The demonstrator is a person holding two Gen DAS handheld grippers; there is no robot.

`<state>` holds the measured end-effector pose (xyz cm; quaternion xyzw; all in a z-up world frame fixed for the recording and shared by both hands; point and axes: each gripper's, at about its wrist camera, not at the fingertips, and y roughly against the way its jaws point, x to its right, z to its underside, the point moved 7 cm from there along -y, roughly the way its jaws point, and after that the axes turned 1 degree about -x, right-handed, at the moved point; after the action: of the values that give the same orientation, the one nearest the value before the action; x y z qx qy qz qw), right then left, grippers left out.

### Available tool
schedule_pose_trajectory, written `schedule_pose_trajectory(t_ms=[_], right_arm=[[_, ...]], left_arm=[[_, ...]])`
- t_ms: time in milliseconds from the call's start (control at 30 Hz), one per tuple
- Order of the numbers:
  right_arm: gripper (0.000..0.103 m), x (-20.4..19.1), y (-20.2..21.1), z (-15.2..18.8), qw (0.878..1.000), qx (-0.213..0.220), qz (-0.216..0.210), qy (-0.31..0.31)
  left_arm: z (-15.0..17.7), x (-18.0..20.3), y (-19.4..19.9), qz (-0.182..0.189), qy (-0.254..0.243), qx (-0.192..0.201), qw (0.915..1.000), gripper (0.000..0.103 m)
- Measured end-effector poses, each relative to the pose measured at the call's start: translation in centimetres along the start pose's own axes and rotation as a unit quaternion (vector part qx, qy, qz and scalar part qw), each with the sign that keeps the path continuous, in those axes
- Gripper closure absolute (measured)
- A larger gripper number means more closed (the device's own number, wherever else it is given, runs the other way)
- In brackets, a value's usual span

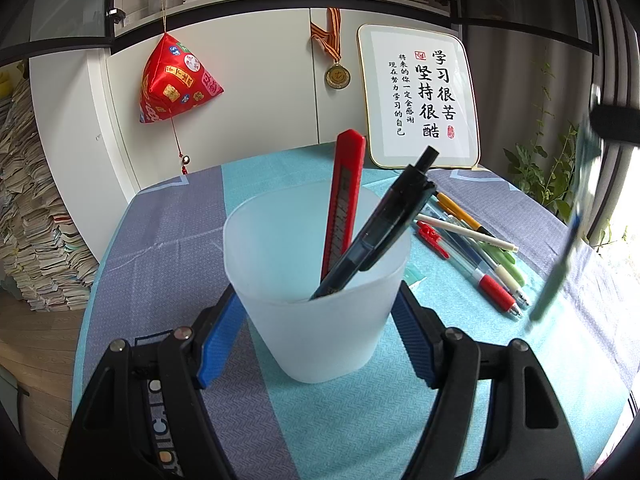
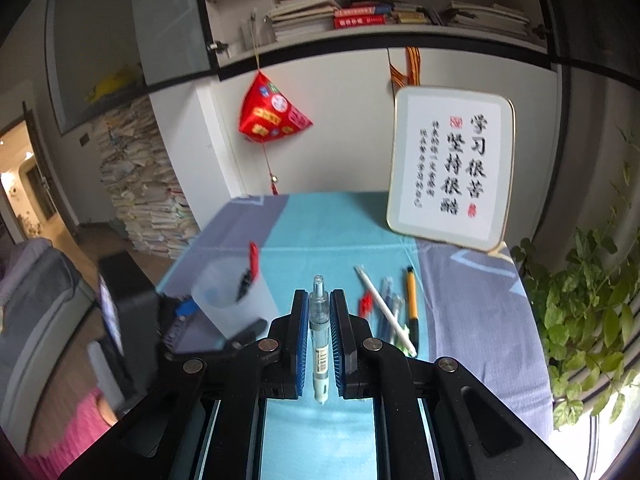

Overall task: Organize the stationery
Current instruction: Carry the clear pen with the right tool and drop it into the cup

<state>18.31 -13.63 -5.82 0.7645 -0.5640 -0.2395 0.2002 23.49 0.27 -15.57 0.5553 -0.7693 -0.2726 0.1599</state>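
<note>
1. The left gripper [image 1: 318,320] has its blue pads against both sides of the frosted cup [image 1: 316,288], holding it on the cloth [image 1: 160,240].
2. In the cup lean a red cutter [image 1: 346,196] and a dark pen [image 1: 384,220].
3. The right gripper [image 2: 319,312] clamps a pale pen [image 2: 320,336] above the cloth.
4. Loose pens [image 1: 472,252] lie right of the cup, near the sign [image 1: 420,96].

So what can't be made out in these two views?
- Left wrist view: the tips of the red utility knife and black pen, veiled by the frosted cup.
- Left wrist view: the right gripper, a motion-blurred streak at the right edge.
- Right wrist view: the barcode label on the held clear pen, too small.
</note>
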Motion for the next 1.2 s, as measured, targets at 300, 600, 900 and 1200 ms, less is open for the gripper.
schedule_pose_trajectory(t_ms=[300, 600, 900, 1200], right_arm=[[0.092, -3.1, 1.7, -5.0, 0.998, 0.041, -0.029, 0.028], [0.092, -7.2, 1.4, -9.8, 0.993, 0.07, -0.079, 0.061], [0.092, -7.9, -4.3, -8.3, 0.993, 0.018, -0.1, 0.059], [0.092, -6.8, -7.1, -6.6, 0.994, -0.012, -0.097, 0.052]], left_arm=[[-0.1, 0.2, 0.0, 0.001, -0.003, 0.0, 1.0, 0.032], [-0.2, 0.6, 0.1, 0.006, -0.011, 0.002, 0.9999, 0.032], [-0.2, 0.6, -0.1, 0.007, -0.012, 0.001, 0.9999, 0.032], [-0.2, 0.7, -0.1, 0.006, -0.016, 0.002, 0.9999, 0.032]])
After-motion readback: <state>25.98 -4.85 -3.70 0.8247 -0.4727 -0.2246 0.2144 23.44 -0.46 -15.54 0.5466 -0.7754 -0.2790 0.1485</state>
